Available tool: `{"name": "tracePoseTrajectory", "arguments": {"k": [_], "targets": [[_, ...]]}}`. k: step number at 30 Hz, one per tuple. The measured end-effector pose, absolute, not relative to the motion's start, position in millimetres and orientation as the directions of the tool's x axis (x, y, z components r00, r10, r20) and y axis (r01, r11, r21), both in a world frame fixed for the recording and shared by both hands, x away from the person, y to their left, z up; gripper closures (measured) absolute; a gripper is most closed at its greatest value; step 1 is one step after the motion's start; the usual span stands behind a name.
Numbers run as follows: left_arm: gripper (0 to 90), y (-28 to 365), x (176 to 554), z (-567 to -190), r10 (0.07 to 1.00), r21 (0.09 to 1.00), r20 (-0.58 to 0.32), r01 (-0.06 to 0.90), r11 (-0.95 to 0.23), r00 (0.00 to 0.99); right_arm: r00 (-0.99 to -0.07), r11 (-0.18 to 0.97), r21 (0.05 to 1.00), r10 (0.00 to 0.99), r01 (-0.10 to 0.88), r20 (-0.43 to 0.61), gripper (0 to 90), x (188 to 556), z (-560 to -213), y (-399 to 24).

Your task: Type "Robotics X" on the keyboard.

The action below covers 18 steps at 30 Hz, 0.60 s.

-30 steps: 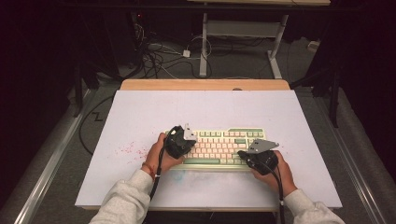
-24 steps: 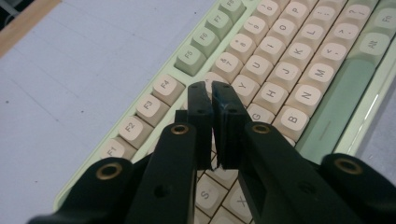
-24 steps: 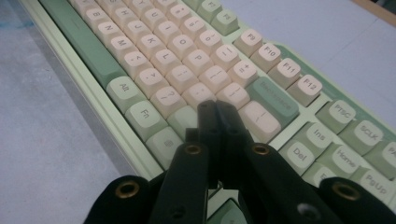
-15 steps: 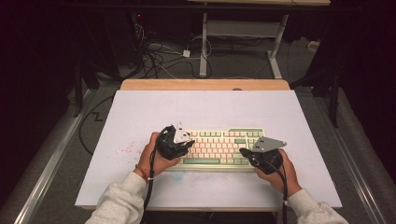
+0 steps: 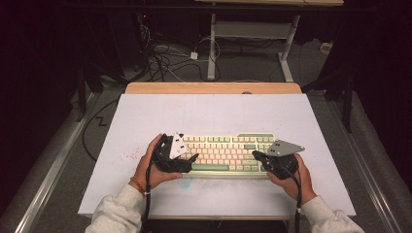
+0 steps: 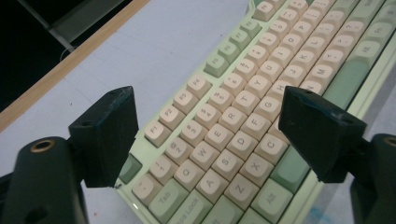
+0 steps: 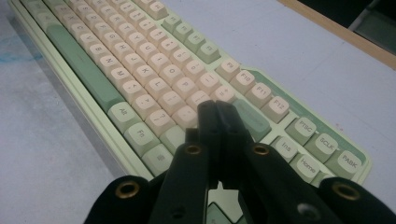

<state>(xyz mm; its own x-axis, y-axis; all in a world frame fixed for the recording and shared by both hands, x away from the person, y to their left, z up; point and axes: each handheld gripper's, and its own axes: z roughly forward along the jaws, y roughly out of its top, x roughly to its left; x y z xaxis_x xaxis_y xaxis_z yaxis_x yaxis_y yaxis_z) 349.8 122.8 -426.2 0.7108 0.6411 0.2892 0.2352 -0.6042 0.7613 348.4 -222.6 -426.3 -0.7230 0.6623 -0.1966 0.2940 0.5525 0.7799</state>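
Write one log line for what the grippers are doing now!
left gripper: just opened, over keyboard | right gripper: shut, tips on keys

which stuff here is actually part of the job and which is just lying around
In the job:
- keyboard, on the table
- left gripper, jaws just opened, spread over the letter keys, nothing between them
- right gripper, jaws shut, over the keyboard's right end

Lying about:
- cables on the floor behind the table
- white desk frame farther back
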Motion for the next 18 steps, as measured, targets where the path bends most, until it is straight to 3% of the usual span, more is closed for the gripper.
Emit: {"name": "tracePoseTrajectory", "arguments": {"k": [13, 18], "targets": [[16.0, 160, 322, -438, 0.65, 0.776, 0.297, 0.221, -0.592, 0.699, -0.723, 0.542, 0.783, 0.667, 0.306, -0.18, 90.0, 356, -423, -221], [16.0, 172, 311, -446, 0.657, 0.751, 0.343, 0.225, -0.621, 0.671, -0.725, 0.547, 0.781, 0.664, 0.302, -0.184, 90.0, 363, -423, -213]]}}
